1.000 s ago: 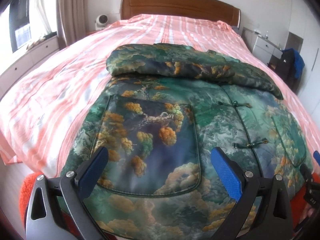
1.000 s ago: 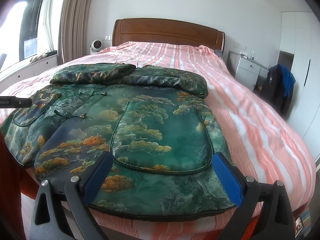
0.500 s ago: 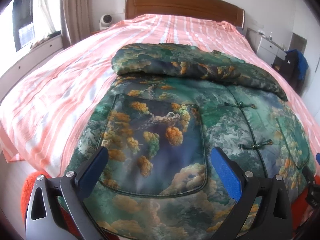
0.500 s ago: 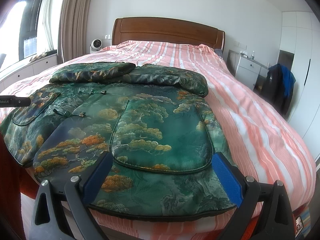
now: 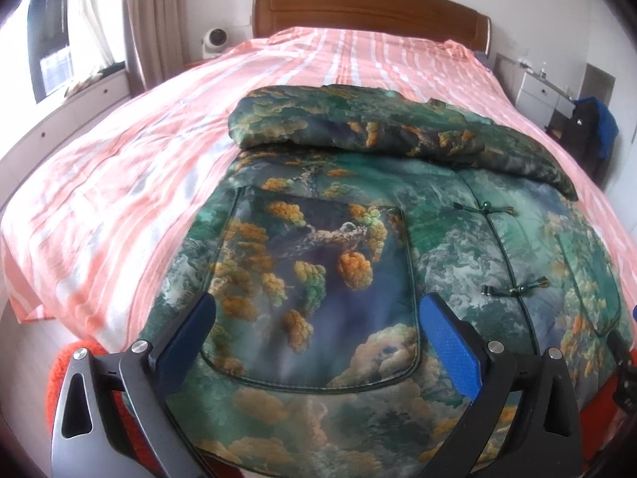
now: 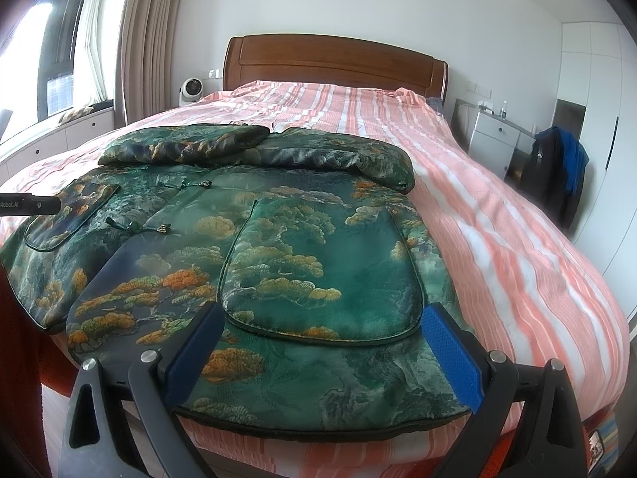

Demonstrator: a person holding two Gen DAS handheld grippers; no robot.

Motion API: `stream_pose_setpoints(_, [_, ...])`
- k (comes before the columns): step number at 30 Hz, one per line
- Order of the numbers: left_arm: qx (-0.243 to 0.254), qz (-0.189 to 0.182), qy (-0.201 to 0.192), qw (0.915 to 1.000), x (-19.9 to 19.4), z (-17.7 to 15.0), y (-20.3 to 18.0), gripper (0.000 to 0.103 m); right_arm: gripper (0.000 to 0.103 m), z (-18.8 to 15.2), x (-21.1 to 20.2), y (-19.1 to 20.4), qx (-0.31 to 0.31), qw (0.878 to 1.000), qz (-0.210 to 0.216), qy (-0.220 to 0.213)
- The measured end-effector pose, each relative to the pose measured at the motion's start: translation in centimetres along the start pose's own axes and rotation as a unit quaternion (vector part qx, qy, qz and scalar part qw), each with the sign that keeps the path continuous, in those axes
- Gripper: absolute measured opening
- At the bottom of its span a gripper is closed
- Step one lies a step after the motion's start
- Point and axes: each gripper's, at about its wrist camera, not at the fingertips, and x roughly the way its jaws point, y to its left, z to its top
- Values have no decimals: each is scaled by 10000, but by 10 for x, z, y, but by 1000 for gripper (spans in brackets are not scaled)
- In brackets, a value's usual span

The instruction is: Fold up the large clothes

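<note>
Green brocade padded jacket (image 5: 398, 279) lies at the foot edge of the pink-striped bed (image 6: 517, 247); left claw (image 5: 316, 320) and right claw (image 6: 318, 330) both gape, holding nothing, above its hem.

My left gripper (image 5: 314, 342) hangs with its blue pads spread wide, over the near hem of the green brocade jacket (image 5: 438, 239). The jacket lies front up on the pink striped bedspread (image 5: 139, 183), sleeves folded across its top. A patch pocket (image 5: 318, 279) sits between my pads. The wooden headboard (image 5: 366, 12) stands beyond.
</note>
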Motion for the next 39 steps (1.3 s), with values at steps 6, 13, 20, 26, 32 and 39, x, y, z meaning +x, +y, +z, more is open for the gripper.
stream_pose_setpoints(6, [-58, 352, 244, 9991, 6, 6, 28, 102, 98, 5, -6, -35, 628, 9979, -132, -6])
stream_pose_setpoints(13, [-401, -213, 1383, 9893, 37, -8, 81, 102, 98, 1, -20, -134, 1929, 9784, -553, 499])
stream_pose_setpoints(20, [-613, -381, 1485, 9863, 41, -9, 88, 102, 98, 1, -23, -126, 1854, 9797, -515, 571])
stream_pose_setpoints(26, [-604, -356, 1427, 9873, 37, -9, 87, 102, 98, 2, -17, -109, 1670, 9839, -316, 562])
stream_pose_setpoints(32, [-571, -283, 1408, 9880, 36, -10, 86, 102, 98, -3, -17, -106, 1649, 9840, -325, 589])
stream_pose_setpoints(39, [-607, -303, 1339, 9887, 33, -10, 86, 102, 98, -3, -17, -105, 1622, 9844, -344, 587])
